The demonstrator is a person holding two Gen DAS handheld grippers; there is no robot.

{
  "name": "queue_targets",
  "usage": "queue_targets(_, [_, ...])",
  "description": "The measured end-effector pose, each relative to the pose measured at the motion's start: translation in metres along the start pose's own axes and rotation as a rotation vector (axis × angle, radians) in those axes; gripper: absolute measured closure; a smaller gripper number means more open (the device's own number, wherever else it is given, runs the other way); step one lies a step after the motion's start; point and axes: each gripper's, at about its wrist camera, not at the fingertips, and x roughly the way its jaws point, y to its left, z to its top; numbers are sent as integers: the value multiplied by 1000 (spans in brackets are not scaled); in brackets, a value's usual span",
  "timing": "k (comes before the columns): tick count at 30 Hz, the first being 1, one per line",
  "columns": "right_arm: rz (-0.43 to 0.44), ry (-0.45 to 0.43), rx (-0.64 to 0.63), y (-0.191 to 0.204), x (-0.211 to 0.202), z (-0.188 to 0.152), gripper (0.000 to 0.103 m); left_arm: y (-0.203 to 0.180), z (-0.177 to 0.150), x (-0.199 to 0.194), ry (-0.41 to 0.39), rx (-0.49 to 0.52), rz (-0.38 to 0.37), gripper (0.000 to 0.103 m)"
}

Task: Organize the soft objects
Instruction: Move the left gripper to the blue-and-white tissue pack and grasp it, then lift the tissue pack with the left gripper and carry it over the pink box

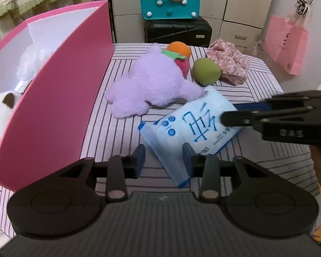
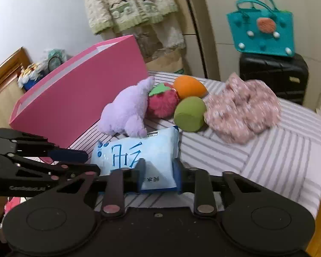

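Observation:
A pale blue tissue pack (image 1: 188,124) (image 2: 139,150) with blue lettering lies on the striped bed sheet (image 2: 267,150), just in front of a purple plush toy (image 1: 152,83) (image 2: 126,111). My left gripper (image 1: 163,160) (image 2: 93,162) is shut on one end of the pack. At the opposite end my right gripper (image 2: 159,171) (image 1: 229,113) clamps the pack, and its pads dent the wrapper. A tall pink box (image 1: 60,98) (image 2: 85,90) stands open at the left, with a white plush (image 1: 0,111) inside.
Behind the purple plush lie a red strawberry plush (image 2: 162,105), an orange ball (image 2: 189,86), a green ball (image 2: 189,113) and a crumpled floral cloth (image 2: 241,109). Past the bed, a teal bag (image 1: 169,0) sits on a black suitcase (image 1: 177,32). A pink paper bag (image 1: 286,42) hangs at the right.

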Motion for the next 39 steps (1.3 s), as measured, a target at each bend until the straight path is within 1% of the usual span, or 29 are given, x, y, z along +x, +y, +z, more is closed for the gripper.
queue_targets(4, [-27, 6, 65, 2, -14, -10, 78, 10, 3, 6, 35, -80, -80, 64])
queue_targets(5, [-37, 9, 61, 5, -16, -11, 77, 10, 3, 6, 37, -81, -87, 67])
queue_targets(7, [-55, 14, 53, 9, -18, -13, 71, 9, 3, 6, 38, -79, -108, 72])
queue_targets(8, [-59, 20, 58, 10, -18, -13, 65, 8, 3, 6, 36, -79, -117, 76])
queue_targets(10, [-66, 30, 67, 8, -16, -10, 56, 8, 1, 7, 31, -84, -133, 77])
queue_targets(13, [-108, 15, 75, 8, -12, -11, 55, 10, 1, 7, 23, -96, -149, 79])
queue_targets(14, [-83, 6, 89, 8, -11, -13, 56, 9, 1, 7, 20, -94, -151, 79])
queue_targets(15, [-65, -6, 97, 9, -10, -15, 56, 8, 1, 6, 15, -87, -149, 80])
queue_targets(16, [-68, -15, 93, 12, -11, -18, 58, 6, 0, 5, 7, -74, -143, 80])
queue_targets(17, [-81, -23, 92, 17, -10, -19, 61, 3, 0, 4, -1, -58, -135, 80])
queue_targets(20, [-117, -48, 148, 25, -11, -21, 64, 1, -1, 1, -14, -35, -129, 80])
queue_targets(23, [-116, -53, 189, 29, -16, -25, 65, 4, -3, -2, -13, -33, -153, 80])
queue_targets(27, [-136, -52, 191, 41, -22, -32, 64, 7, -8, -7, -8, -21, -185, 80])
queue_targets(31, [-168, -43, 177, 54, -28, -36, 56, 10, -10, -15, 23, -7, -245, 80])
queue_targets(35, [-197, -10, 162, 68, -37, -34, 46, 11, -10, -28, 35, 33, -288, 80])
queue_targets(39, [-197, 14, 150, 82, -49, -32, 43, 16, -11, -45, 45, 88, -334, 80])
